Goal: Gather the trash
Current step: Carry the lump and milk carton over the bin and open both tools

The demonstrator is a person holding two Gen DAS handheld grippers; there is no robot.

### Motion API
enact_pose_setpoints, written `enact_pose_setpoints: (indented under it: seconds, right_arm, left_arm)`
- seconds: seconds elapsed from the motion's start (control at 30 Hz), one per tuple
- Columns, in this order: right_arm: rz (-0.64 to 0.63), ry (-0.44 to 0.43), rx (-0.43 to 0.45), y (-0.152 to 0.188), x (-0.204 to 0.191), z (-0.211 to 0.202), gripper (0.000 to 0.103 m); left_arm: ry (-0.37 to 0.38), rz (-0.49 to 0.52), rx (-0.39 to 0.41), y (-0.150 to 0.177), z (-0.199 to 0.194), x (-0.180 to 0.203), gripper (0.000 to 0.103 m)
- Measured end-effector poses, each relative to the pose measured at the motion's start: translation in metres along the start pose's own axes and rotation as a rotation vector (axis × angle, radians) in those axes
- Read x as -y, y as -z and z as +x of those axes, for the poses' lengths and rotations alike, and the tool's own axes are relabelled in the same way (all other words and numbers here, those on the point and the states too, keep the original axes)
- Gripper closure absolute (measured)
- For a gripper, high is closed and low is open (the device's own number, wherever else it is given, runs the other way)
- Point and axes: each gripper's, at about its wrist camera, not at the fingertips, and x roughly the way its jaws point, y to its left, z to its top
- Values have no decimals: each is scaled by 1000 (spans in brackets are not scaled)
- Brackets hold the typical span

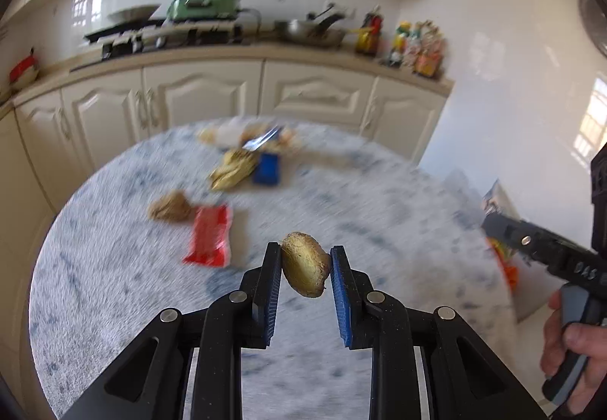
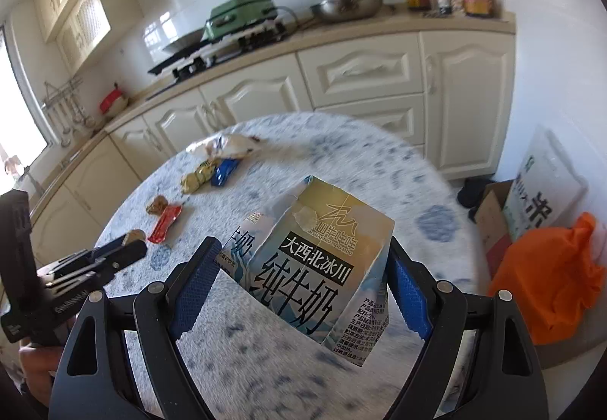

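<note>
Left wrist view: left gripper [image 1: 305, 264] is closed partway on a gold ball [image 1: 304, 263], a crumpled foil-like lump pinched between both blue pads [image 1: 340, 291], held above the round marbled table [image 1: 379, 200]. Table is motion-blurred. On it beyond the ball: red wrapper [image 1: 209, 240], brown lump [image 1: 169, 206] touching its far left corner, yellow wrapper [image 1: 230, 169] just beside a blue wrapper [image 1: 266, 167], and a pale bag [image 1: 242, 135] at the far edge with something shiny on it. Right gripper's body enters at the right edge, with a hand [image 1: 565, 344] on its handle. Right wrist view: right gripper [image 2: 303, 249] is wide apart around a milk carton [image 2: 322, 268]; the right pad sits against the carton's side, the left pad [image 2: 193, 291] is beside a folded flap of it, contact there cannot be told. Carton is tilted, dented at the top, lifted over the table near its right edge. Same trash shows at left of the table: red wrapper [image 2: 165, 223], brown lump [image 2: 156, 204], yellow wrapper [image 2: 197, 179], blue wrapper [image 2: 224, 170], pale bag [image 2: 227, 146]. Left gripper [image 2: 131, 239] appears at lower left with the gold ball [image 2: 136, 235] at its tips. Orange bag [image 2: 550, 276] sits low on the right, off the table, beside a cardboard box [image 2: 493, 222]. Cabinets [image 2: 360, 78] and counter behind.
</note>
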Motion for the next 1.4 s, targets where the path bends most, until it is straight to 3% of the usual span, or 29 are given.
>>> enact_pose_setpoints:
  seconds: [0.43, 0.77, 1.07, 1.4]
  right_arm:
    - [54, 132, 146, -4, 60, -97, 18]
    - [151, 275, 191, 18, 130, -154, 18]
    - [277, 375, 118, 67, 203, -163, 18]
    - [427, 368, -51, 134, 280, -112, 18]
  left_arm:
    - [178, 139, 107, -23, -40, 102, 81]
    - [355, 260, 78, -25, -26, 202, 81]
    - [445, 348, -54, -16, 39, 280, 81]
    - [452, 386, -327, 26, 149, 346, 81]
